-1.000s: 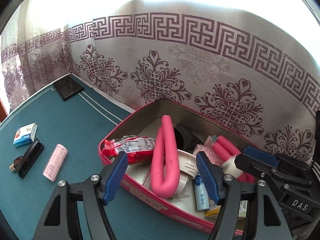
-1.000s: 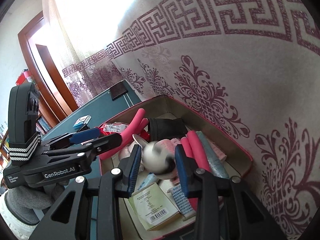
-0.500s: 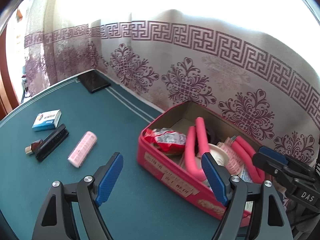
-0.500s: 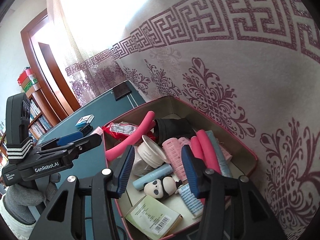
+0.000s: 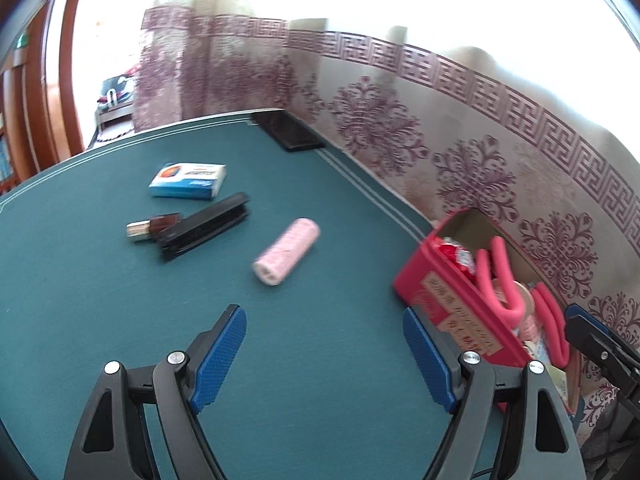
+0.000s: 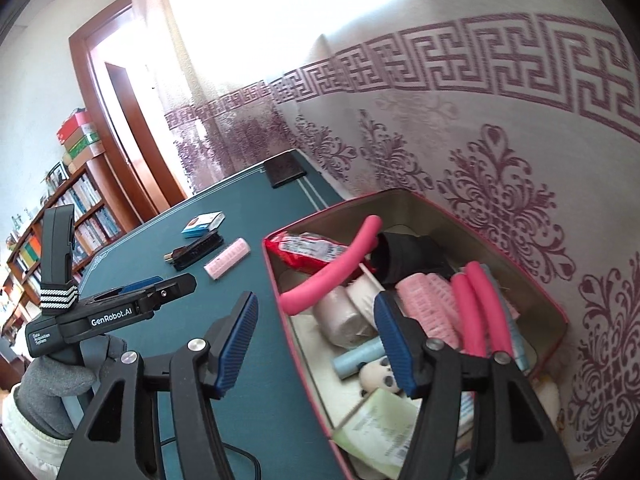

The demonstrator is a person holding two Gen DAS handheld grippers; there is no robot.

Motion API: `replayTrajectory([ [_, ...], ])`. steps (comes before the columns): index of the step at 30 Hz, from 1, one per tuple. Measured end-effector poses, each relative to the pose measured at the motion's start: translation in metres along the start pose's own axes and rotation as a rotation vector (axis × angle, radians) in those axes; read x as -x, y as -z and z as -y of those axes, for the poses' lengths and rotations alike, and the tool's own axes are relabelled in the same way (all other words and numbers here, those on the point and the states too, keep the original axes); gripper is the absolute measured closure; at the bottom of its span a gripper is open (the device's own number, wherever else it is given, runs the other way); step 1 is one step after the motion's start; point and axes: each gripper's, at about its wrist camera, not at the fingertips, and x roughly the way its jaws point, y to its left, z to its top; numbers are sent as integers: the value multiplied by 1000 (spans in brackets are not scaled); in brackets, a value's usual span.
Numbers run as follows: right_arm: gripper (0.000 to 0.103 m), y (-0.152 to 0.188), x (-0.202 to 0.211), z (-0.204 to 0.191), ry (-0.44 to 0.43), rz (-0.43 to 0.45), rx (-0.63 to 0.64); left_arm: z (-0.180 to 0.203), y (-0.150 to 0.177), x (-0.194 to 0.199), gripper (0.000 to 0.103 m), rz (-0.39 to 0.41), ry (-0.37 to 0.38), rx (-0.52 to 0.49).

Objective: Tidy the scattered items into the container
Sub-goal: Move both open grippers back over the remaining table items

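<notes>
A red tin box (image 5: 444, 300) (image 6: 276, 276) stands by the curtain, filled with pink rollers, foam rods and a small panda toy (image 6: 378, 374). On the green table lie a pink hair roller (image 5: 286, 257) (image 6: 227, 258), a black comb (image 5: 204, 226) (image 6: 198, 249), a small brown bottle (image 5: 154, 226) and a blue and white box (image 5: 188, 181) (image 6: 202, 224). My left gripper (image 5: 324, 356) is open and empty, above the table left of the tin. My right gripper (image 6: 316, 336) is open and empty over the tin's near left rim.
A black flat case (image 5: 290, 136) (image 6: 284, 170) lies at the table's far corner. A patterned curtain (image 6: 480, 160) hangs right behind the tin. A bookshelf (image 6: 60, 216) and a wooden door frame stand beyond the table.
My right gripper let the panda toy go into the tin, opened and drew back. My left gripper swung left, away from the tin toward the scattered items.
</notes>
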Motion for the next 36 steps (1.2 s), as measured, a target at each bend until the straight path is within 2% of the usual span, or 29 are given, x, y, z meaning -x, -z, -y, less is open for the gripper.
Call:
replayTrajectory([
  [3,38,-1,-4,-14,-23,-7,28,-22,2,4,21,2,-30,37],
  [7,32,-2,-12,-36,-64,-18,75,-47,6,6,21,1,-61,80],
  [12,32,0,-27,-65,-109,-42,131,-72,10,10,21,1,-84,120],
  [23,26,5,-86,-113,-200,-164,193,-112,16,6,21,-21,-113,198],
  [31,26,7,-118,-129,-224,-215,182,-128,3,-4,21,-34,-159,153],
  [36,26,14,-127,-134,-230,-239,189,-144,-12,-16,21,-38,-185,175],
])
